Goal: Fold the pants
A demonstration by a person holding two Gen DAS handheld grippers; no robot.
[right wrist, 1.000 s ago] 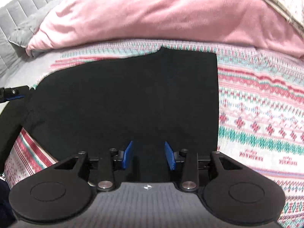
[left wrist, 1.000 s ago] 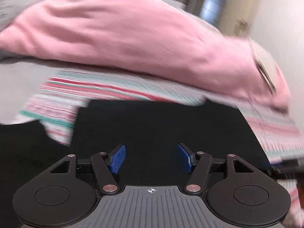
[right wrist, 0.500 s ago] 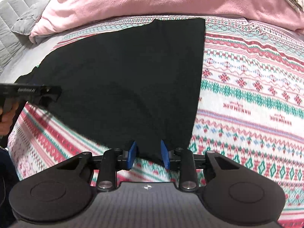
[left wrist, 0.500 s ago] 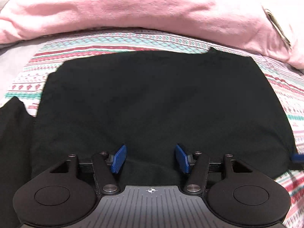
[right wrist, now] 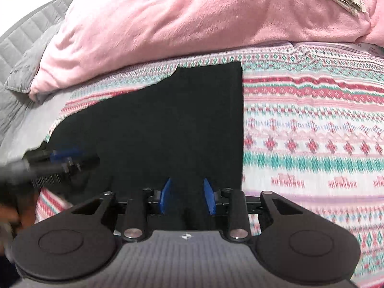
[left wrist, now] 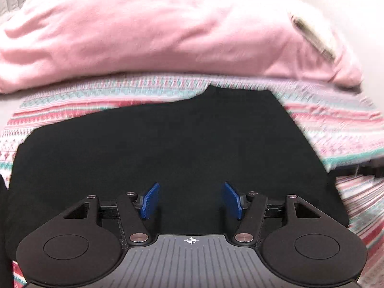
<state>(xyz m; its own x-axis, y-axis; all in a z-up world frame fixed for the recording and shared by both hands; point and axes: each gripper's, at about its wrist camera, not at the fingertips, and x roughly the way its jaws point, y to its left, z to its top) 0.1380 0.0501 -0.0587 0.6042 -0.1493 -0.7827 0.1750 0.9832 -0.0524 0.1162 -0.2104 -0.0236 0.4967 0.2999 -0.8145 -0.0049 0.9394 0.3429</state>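
Change since the earlier frames: the right gripper (right wrist: 186, 195) has dropped lower toward the pants (right wrist: 168, 129), and its blue pads (right wrist: 166, 195) stand wider apart than half a second ago; the left gripper (left wrist: 190, 201) has swung round, so the far notched edge of the pants (left wrist: 168, 158) now sits further right in its view.
Pants: black, spread flat on the patterned bedspread (right wrist: 312, 132), the near edge under both grippers.
Edges: in the right wrist view the right edge runs straight, with bare bedspread beyond it; the far edge steps down to the left and stops short of the pink blanket (right wrist: 192, 19).
Open room: a strip of bedspread (left wrist: 120, 91) lies between the far edge and the pink blanket (left wrist: 156, 31).
Left gripper: released, pads wide apart over black cloth, nothing between them.
Right gripper: partly parted, black cloth showing between the pads; whether it pinches the cloth I cannot tell.
Left side, right wrist view: the left gripper (right wrist: 64, 160) shows blurred at the pants' left edge.
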